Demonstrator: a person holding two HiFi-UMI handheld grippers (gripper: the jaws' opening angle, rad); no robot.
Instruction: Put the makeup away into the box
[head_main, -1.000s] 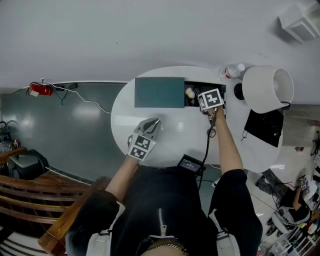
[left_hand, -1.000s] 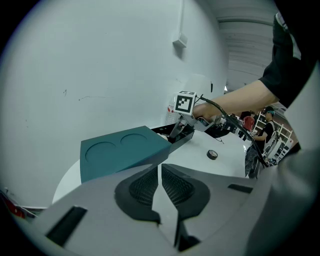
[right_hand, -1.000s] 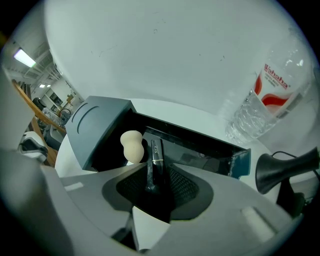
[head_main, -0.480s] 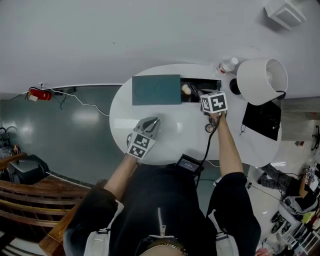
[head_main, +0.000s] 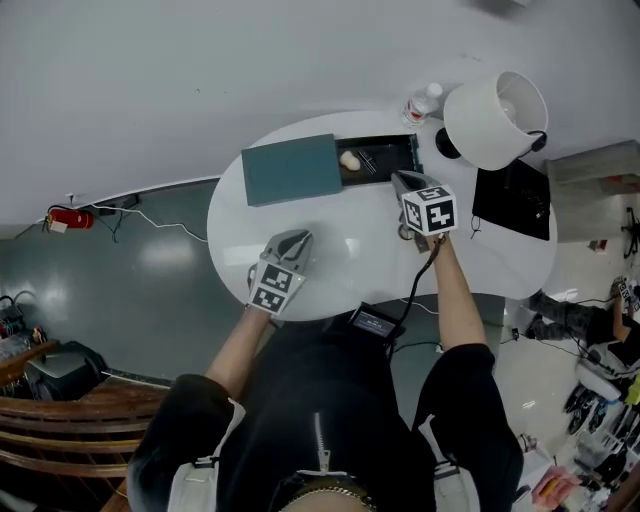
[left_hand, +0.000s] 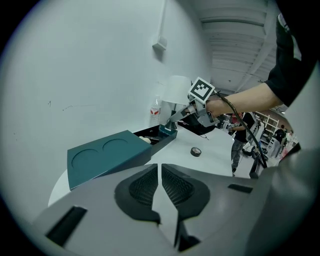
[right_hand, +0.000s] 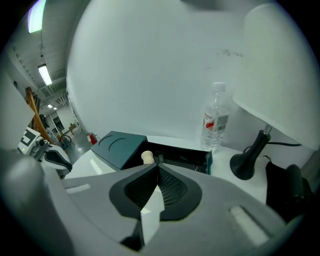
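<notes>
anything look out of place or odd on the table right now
One small dark round thing lies alone on the white table, outside the teal box, whose drawer stands pulled open. Nothing looks spilled or damaged.

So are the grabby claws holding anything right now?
No, nothing is held. The left gripper and the right gripper both have their jaws shut together, with nothing pinched between them.
</notes>
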